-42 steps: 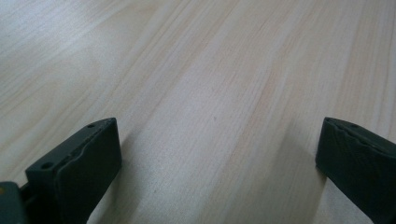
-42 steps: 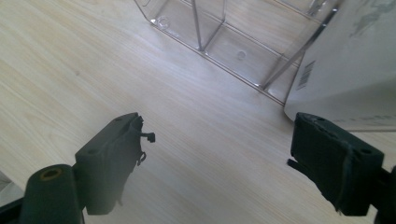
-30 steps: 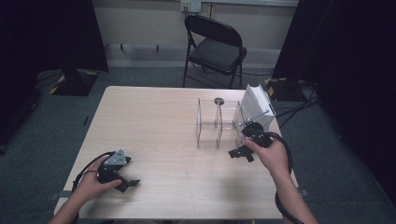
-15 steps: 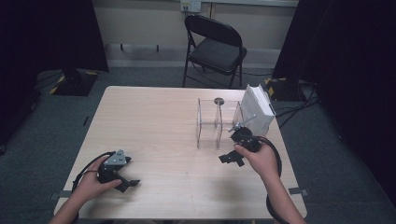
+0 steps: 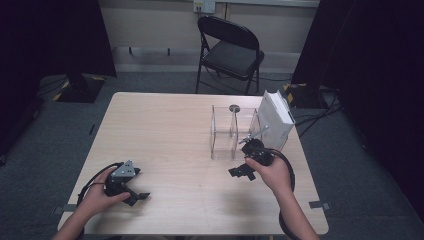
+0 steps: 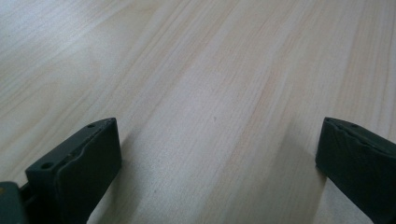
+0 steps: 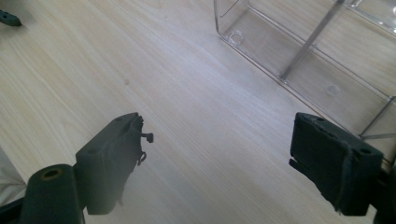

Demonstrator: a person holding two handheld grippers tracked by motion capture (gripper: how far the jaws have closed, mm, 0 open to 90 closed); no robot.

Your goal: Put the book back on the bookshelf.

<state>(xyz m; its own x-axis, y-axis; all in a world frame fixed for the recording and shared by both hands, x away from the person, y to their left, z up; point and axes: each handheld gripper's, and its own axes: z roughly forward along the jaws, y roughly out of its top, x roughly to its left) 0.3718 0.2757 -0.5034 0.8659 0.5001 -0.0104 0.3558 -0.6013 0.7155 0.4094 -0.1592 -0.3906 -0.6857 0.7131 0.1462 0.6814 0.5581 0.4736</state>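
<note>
1. Bench (image 5: 165,130): light wood, bare over most of its top. The near edge is cut off by the frame bottom, so your elbows are out of shot.
2. Folding chair (image 5: 231,52) stands behind the bench on the grey carpet; dark curtains either side swallow whatever is in the corners, can't make anything out there.
3. White box (image 5: 276,117) sits tilted at the bench's far right, just beside the rack. Its base is hidden behind the rack & your gripper, so can't tell how it rests.
4. Clear rack (image 5: 229,131), an open-topped divided acrylic holder, stands right of centre. Walls are see-through & hard to trace in the high view; right gripper view shows its near corner & dividers (image 7: 303,51), rest cut off by the frame.
5. Small dark round thing (image 5: 234,108) at the rack's far side: too small to identify.
6. Your right gripper (image 5: 243,172) is just in front of the rack, near it but apart. Jaws wide open w/ nothing between, bare wood below.
7. Your left gripper (image 5: 134,196) is low at the bench's near-left corner, well apart from the rack. Jaws spread wide, nothing in them; left gripper view gives just wood grain btwn them.
</note>
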